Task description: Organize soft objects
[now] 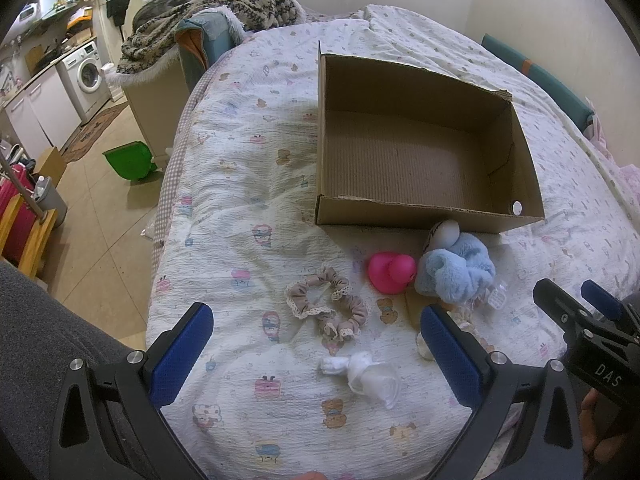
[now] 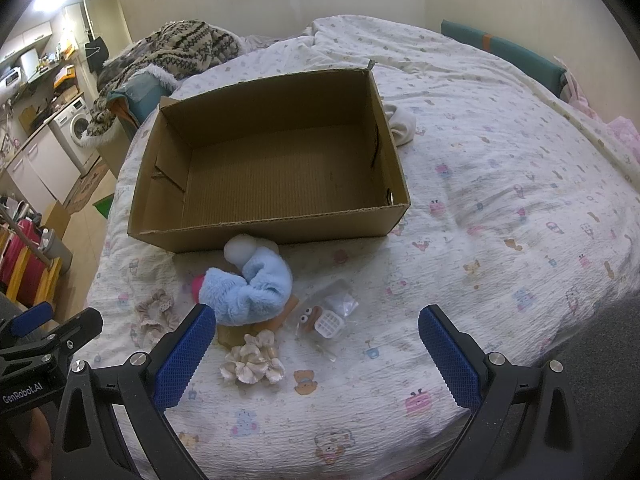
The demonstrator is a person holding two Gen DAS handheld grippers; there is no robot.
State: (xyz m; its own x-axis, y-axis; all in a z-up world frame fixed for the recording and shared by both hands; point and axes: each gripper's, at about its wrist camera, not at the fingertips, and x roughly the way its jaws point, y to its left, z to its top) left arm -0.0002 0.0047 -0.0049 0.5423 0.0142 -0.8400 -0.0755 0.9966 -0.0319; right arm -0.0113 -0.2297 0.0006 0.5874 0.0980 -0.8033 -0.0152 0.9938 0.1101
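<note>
An empty cardboard box (image 1: 420, 216) (image 2: 280, 236) stands on the bed. In front of it lie a blue plush toy (image 1: 456, 268) (image 2: 252, 288), a pink rubber duck (image 1: 390, 272), a beige lace scrunchie (image 1: 328, 304) (image 2: 154, 310), a white cloth bundle (image 1: 368, 372), a cream scrunchie (image 2: 252, 360) and a clear bag of small items (image 2: 326, 318). My left gripper (image 1: 316, 336) is open and empty above the beige scrunchie and white bundle. My right gripper (image 2: 316, 336) is open and empty, near the cream scrunchie and bag; it also shows in the left wrist view (image 1: 576, 296).
The bed has a white patterned quilt (image 2: 480, 220). A white rolled cloth (image 2: 402, 124) lies behind the box's right side. A knitted blanket pile (image 1: 208, 12) sits at the bed's far left. A green bin (image 1: 130, 160) and a washing machine (image 1: 86, 74) stand on the floor left.
</note>
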